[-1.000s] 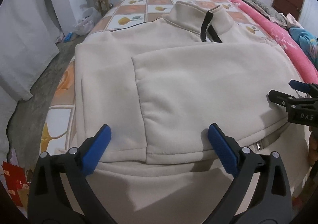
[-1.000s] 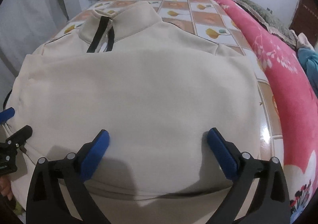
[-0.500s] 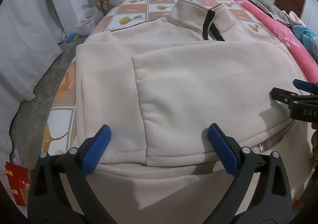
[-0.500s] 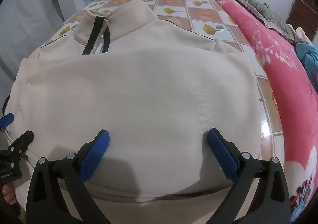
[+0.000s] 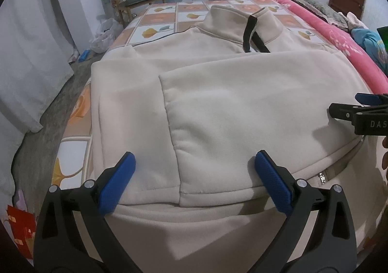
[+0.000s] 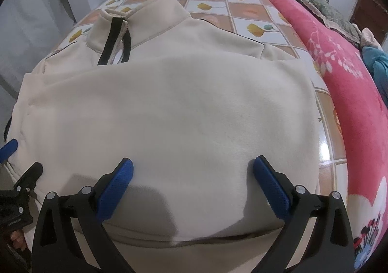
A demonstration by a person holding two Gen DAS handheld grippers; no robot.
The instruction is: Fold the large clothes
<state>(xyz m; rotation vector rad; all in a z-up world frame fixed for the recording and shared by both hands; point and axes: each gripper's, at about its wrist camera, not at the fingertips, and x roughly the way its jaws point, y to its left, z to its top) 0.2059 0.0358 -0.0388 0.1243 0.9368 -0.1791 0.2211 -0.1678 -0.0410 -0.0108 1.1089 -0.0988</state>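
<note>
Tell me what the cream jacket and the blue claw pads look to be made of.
Cream jacket: seemingly a thick fleece or sweatshirt knit, matte and softly napped, with padded-looking seams and no sheen. Blue pads on the left claw: probably rubber or soft plastic, given their fine grid texture and dull finish.

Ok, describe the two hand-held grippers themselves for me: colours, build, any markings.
Both are alike. The left hand-held gripper has two black plastic fingers splaying into a V, each tipped with a blue textured pad and fitted with round silver rivets. The right hand-held gripper has the same build; the left view shows pale "DAS" lettering on its black body. No cables or sleeves show.
</note>
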